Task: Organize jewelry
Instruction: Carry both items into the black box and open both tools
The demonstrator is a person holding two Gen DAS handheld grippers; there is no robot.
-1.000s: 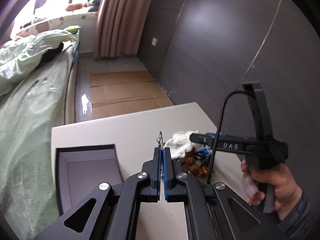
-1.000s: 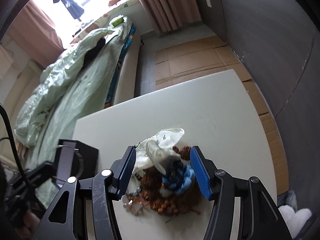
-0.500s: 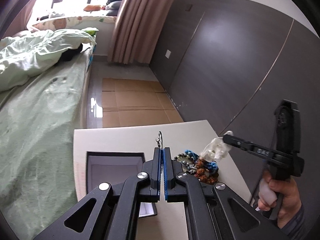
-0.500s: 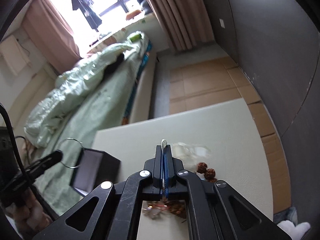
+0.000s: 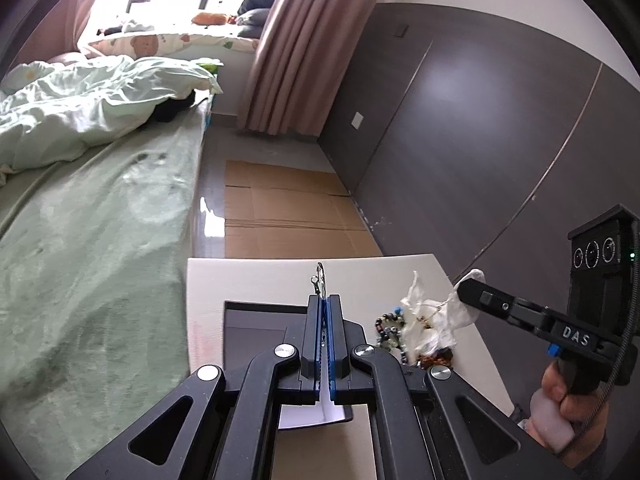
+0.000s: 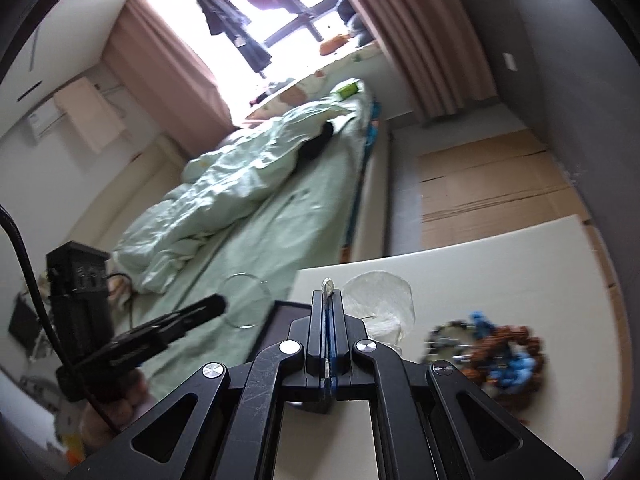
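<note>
My left gripper (image 5: 323, 300) is shut on a thin silver ring bracelet (image 5: 319, 280), held above the open dark jewelry box (image 5: 256, 312). From the right wrist view the ring (image 6: 244, 300) hangs from the left gripper's tip (image 6: 216, 303). My right gripper (image 6: 328, 292) is shut on a clear plastic bag (image 6: 380, 300) and lifts it above the white table (image 6: 500, 264); in the left wrist view the bag (image 5: 432, 316) hangs from the right gripper's tip (image 5: 466, 290). A pile of beaded bracelets (image 6: 496, 352), brown, blue and dark, lies on the table.
A bed with a green cover (image 5: 88, 240) runs along the table's left side. Cardboard sheets (image 5: 288, 216) lie on the floor beyond the table. A dark wardrobe wall (image 5: 480, 140) stands to the right. A white card (image 5: 308, 416) lies by the box.
My right gripper closed on the plastic bag and lifted it off the bead pile. Both grippers rose and tilted up. My left gripper stayed shut on the ring.
</note>
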